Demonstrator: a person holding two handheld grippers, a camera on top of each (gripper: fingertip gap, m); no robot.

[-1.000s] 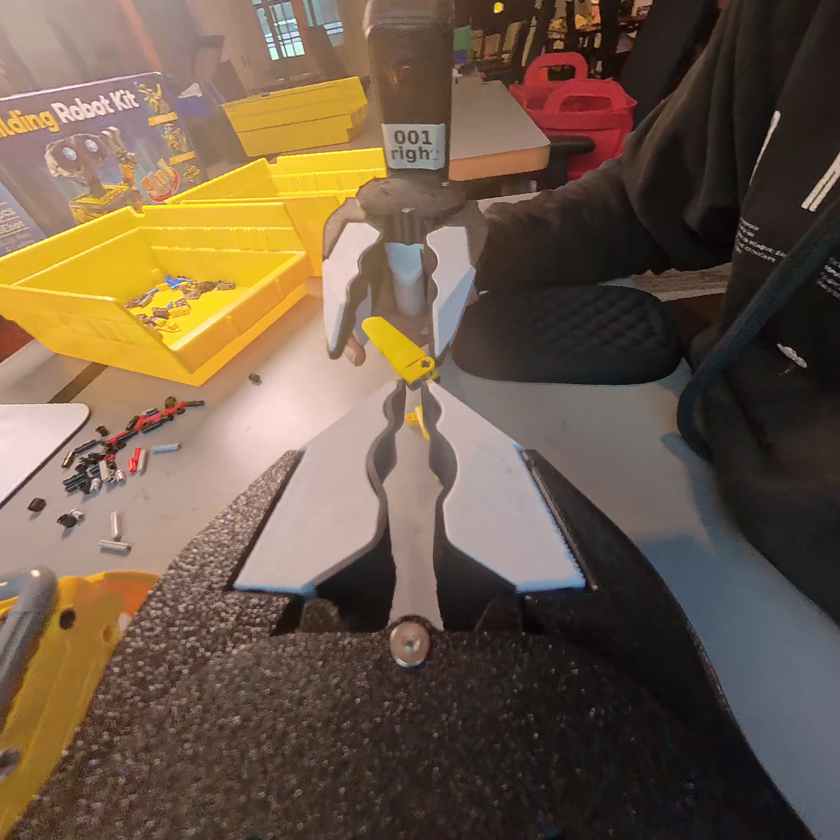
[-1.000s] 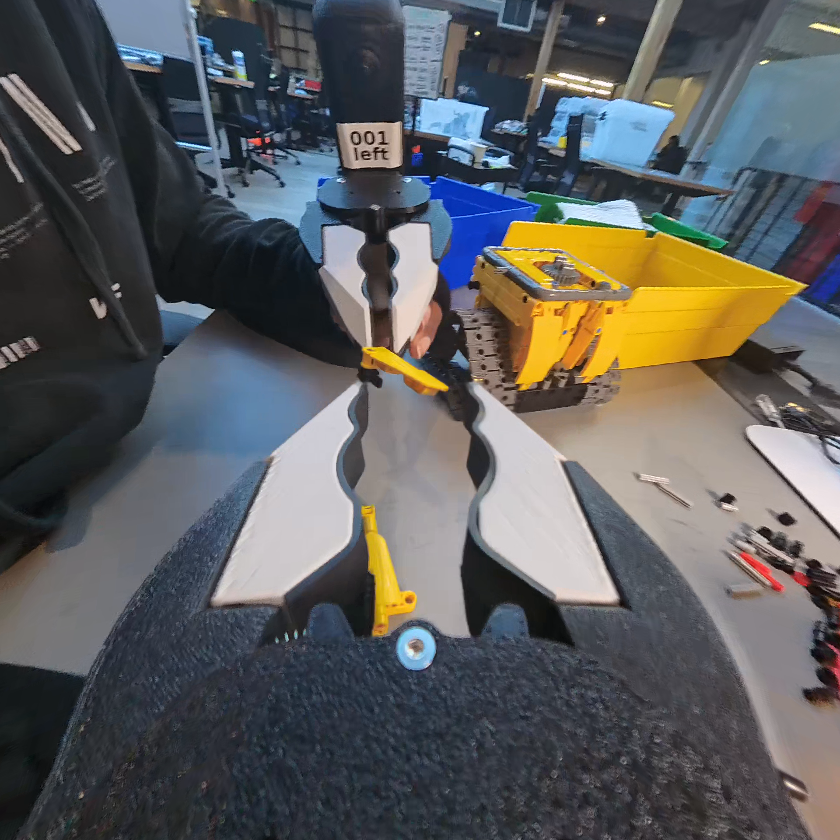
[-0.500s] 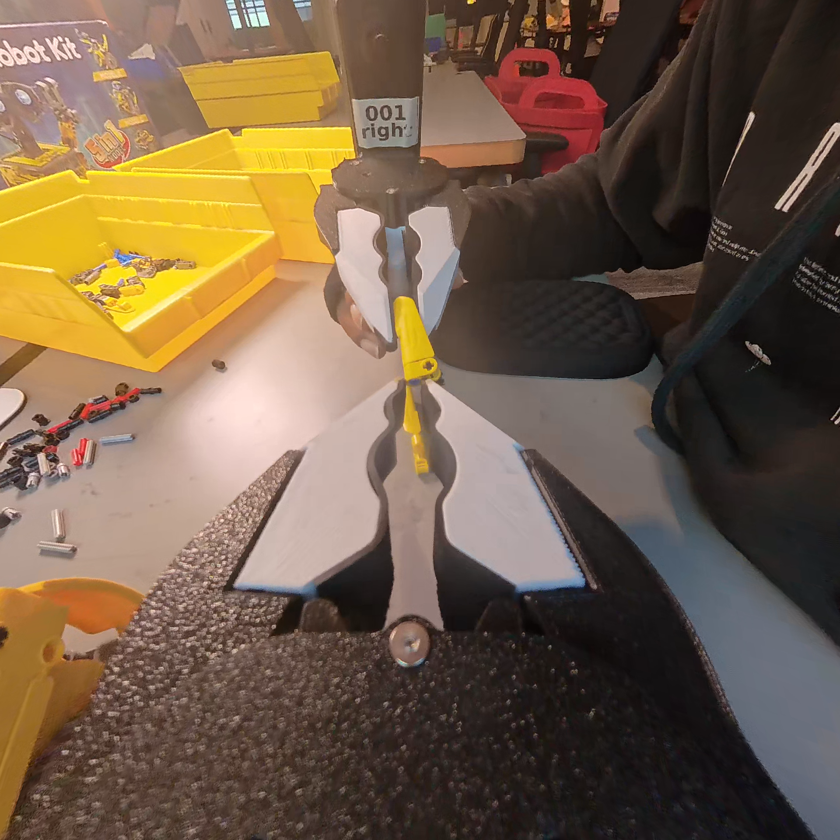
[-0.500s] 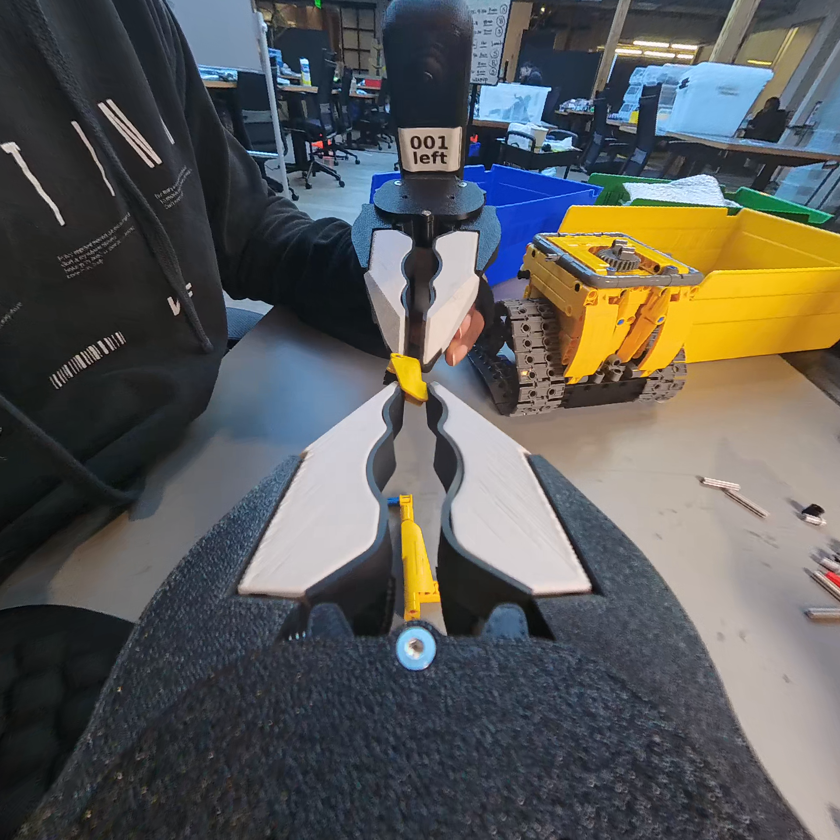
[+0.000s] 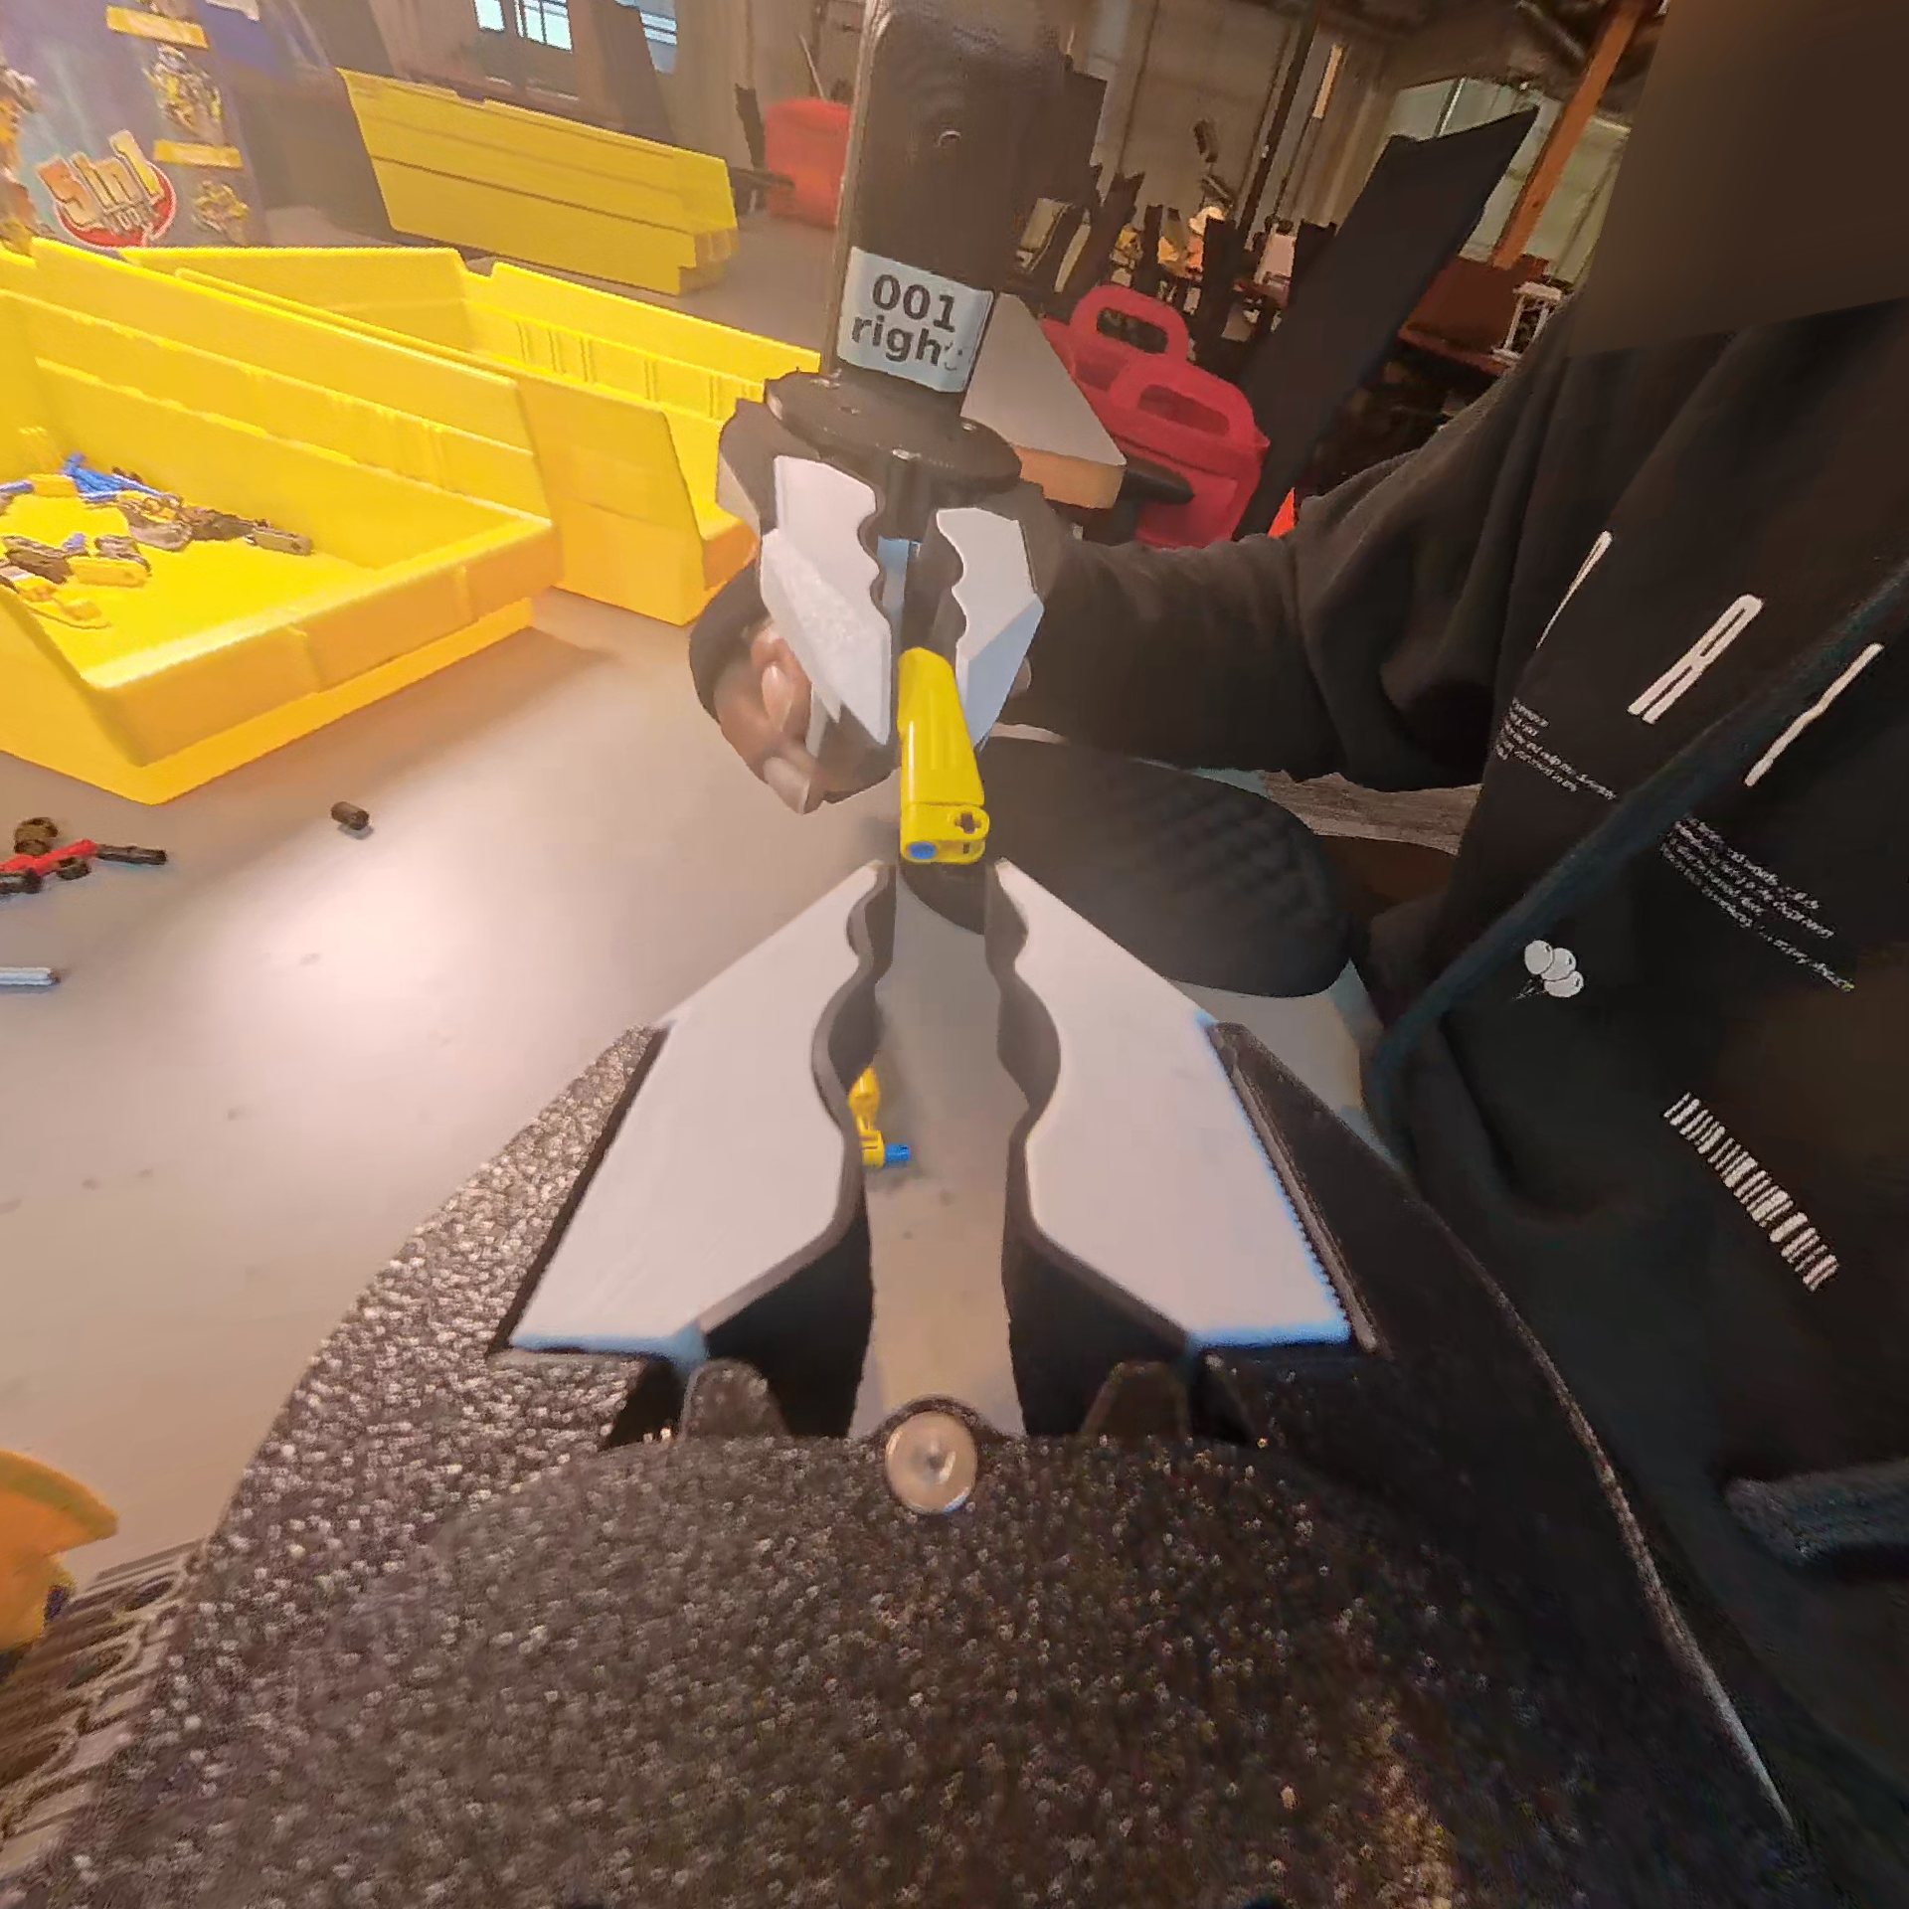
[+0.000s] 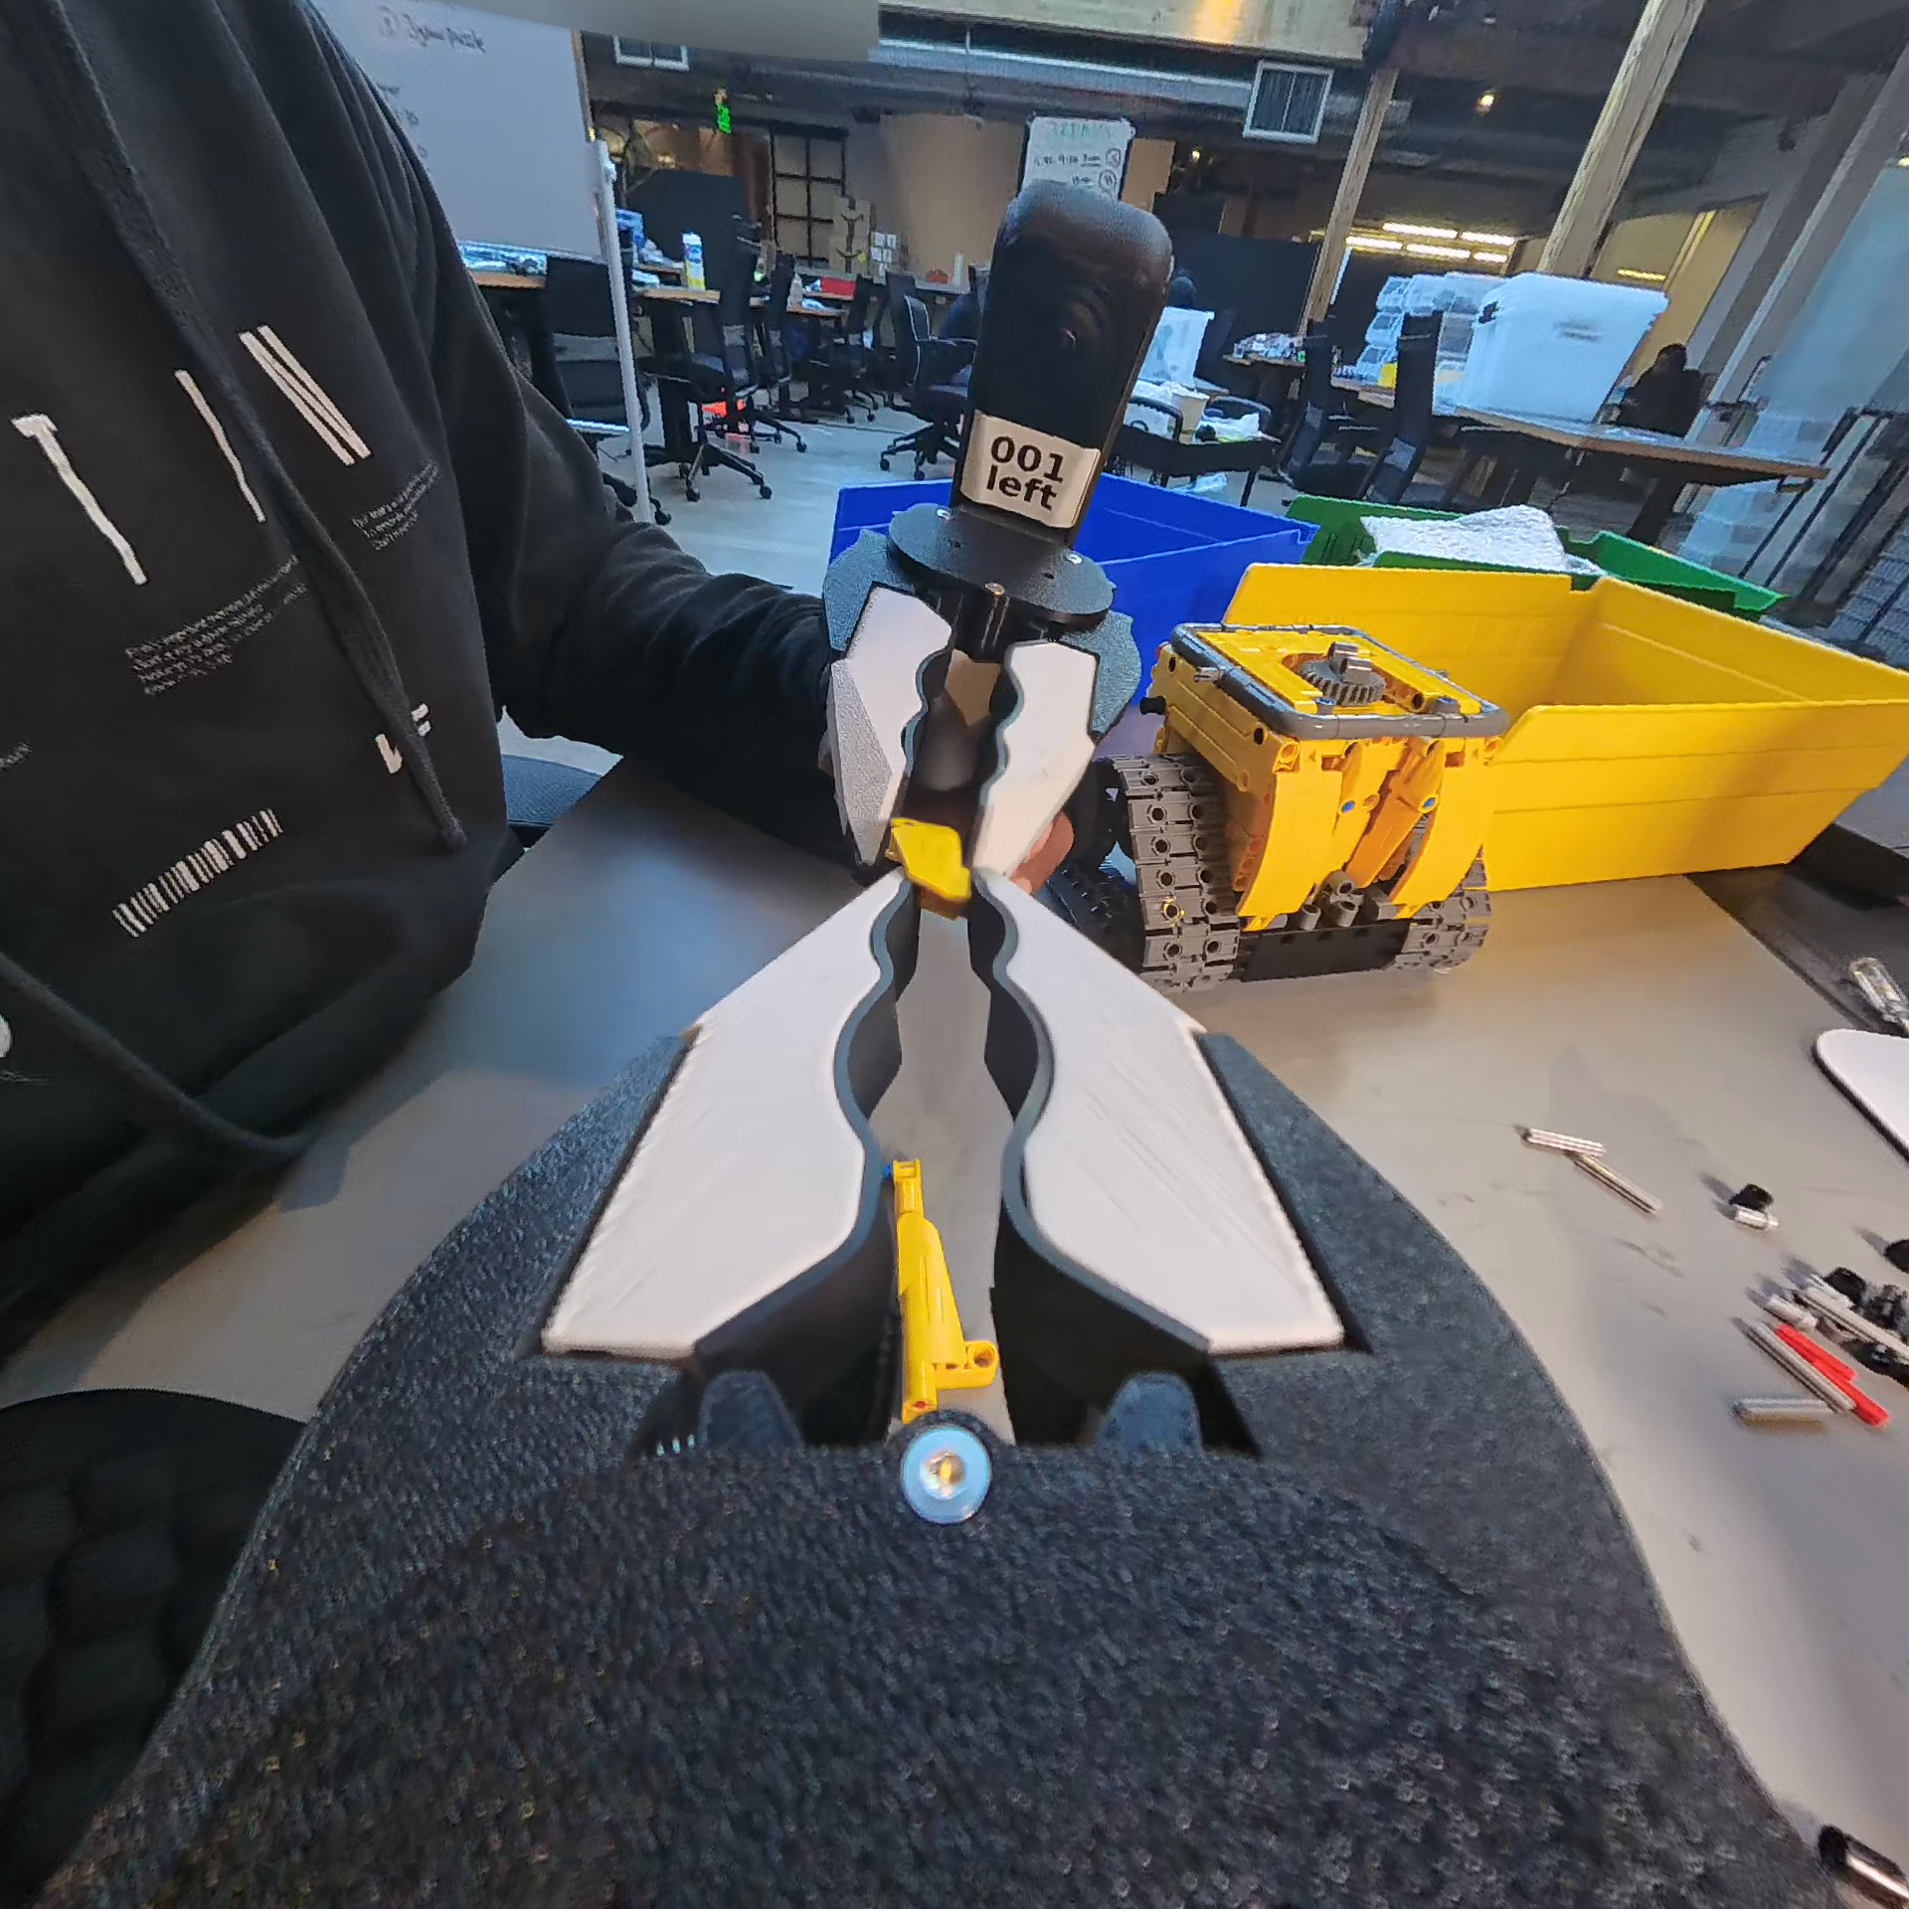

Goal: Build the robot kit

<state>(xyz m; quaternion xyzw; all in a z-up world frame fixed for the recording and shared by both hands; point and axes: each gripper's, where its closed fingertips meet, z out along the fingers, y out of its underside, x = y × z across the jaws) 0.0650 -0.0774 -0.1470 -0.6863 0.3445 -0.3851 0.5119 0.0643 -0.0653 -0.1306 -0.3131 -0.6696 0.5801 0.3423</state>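
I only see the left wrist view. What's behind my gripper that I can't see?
Observer: A yellow model on grey tracks stands on the table, just behind the left gripper.
Operator: Wow! What's next to it?
Observer: A yellow bin stands right beside the model.
Operator: Any other colours?
Observer: A blue bin sits farther back, and a green bin holds white wrap.

Grey table (image 6: pixel 1550 1033), yellow tracked brick-built vehicle (image 6: pixel 1322 806) on it, yellow bins (image 5: pixel 258 579) along the edge, small loose pins (image 6: pixel 1808 1353) scattered, white pad (image 6: pixel 1870 1085) at the corner
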